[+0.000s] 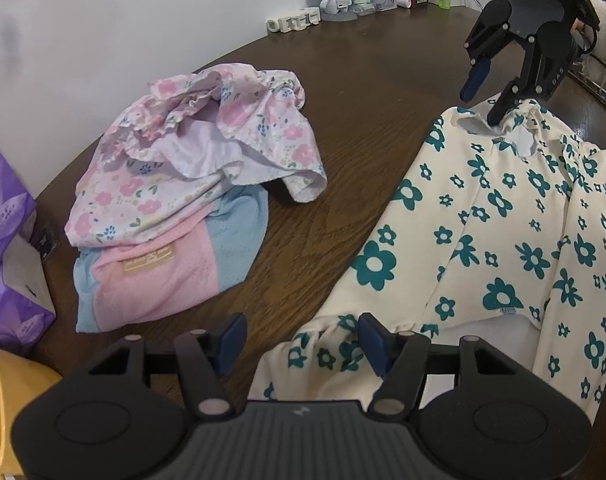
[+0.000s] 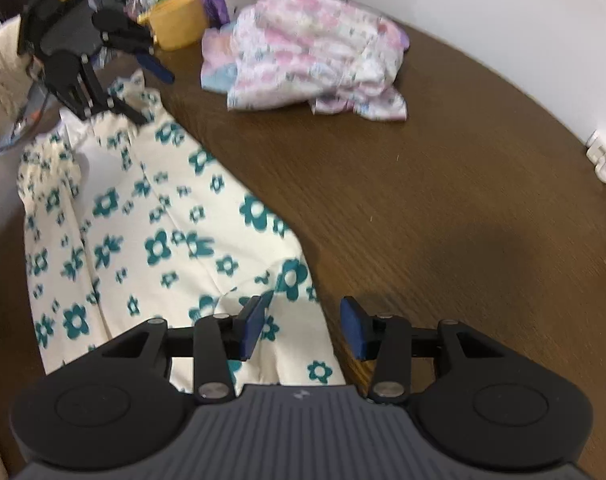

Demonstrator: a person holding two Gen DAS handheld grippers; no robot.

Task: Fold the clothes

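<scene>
Floral top (image 1: pixel 503 216) lies along table (image 1: pixel 343 92) edge, both tools spread

Left tool (image 1: pixel 303 342) open over cream floral top (image 1: pixel 503 220); right tool (image 1: pixel 485 94) open at collar

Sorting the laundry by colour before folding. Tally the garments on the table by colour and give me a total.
Cream with teal flowers: 1, the long-sleeved cotton top lying spread flat on the dark wooden table.
Pink floral print: 1, the crumpled garment on top of the pile.
Pink and light blue mesh: 1, the garment underneath it.
Total: 3 garments.
</scene>
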